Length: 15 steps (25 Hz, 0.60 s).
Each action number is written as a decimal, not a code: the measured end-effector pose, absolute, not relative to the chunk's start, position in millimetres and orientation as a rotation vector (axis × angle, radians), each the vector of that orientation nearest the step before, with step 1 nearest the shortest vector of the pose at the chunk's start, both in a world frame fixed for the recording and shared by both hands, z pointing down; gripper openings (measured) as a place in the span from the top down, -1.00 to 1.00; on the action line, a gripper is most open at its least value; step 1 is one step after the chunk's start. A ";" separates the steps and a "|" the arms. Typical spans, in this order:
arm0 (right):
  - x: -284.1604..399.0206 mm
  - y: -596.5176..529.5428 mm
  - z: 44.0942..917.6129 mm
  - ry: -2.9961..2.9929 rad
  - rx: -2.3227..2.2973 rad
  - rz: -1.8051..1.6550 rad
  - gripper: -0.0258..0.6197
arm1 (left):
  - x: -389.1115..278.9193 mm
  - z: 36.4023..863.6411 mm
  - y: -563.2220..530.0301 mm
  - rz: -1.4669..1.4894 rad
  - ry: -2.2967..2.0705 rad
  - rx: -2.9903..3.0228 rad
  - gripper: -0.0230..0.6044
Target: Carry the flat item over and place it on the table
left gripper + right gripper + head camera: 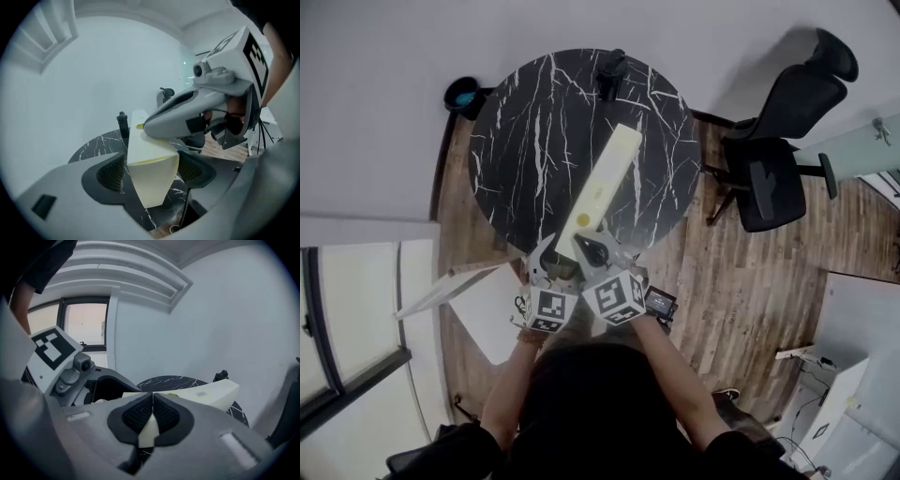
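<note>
A long, flat cream board lies slantwise over the round black marble table, its near end at the table's front edge. My right gripper is shut on that near end; in the right gripper view the pads pinch the thin edge of the board. My left gripper sits just beside it on the left. In the left gripper view the board's end stands between its wide jaws with gaps on both sides, so the left gripper is open. The right gripper's body rests over the board there.
A small black object stands at the table's far edge. A black office chair is right of the table on the wooden floor. A dark bin sits at the far left. White panels lie by my left side.
</note>
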State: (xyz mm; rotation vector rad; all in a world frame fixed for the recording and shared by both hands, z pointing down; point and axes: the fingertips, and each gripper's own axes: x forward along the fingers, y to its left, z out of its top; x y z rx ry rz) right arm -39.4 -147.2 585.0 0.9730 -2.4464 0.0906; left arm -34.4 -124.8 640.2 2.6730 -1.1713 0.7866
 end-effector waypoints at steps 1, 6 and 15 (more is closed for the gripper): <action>-39.8 -146.8 585.1 -2.444 0.973 0.089 0.92 | -35.4 639.3 -122.8 0.780 -1.177 2.665 -0.23; -41.3 -148.1 583.6 -2.441 0.981 0.094 0.92 | -33.2 630.5 -123.9 0.762 -1.140 2.670 -0.02; -32.7 -152.5 564.2 -2.486 1.058 0.219 0.92 | -50.0 610.5 -137.4 0.275 -1.151 2.413 0.01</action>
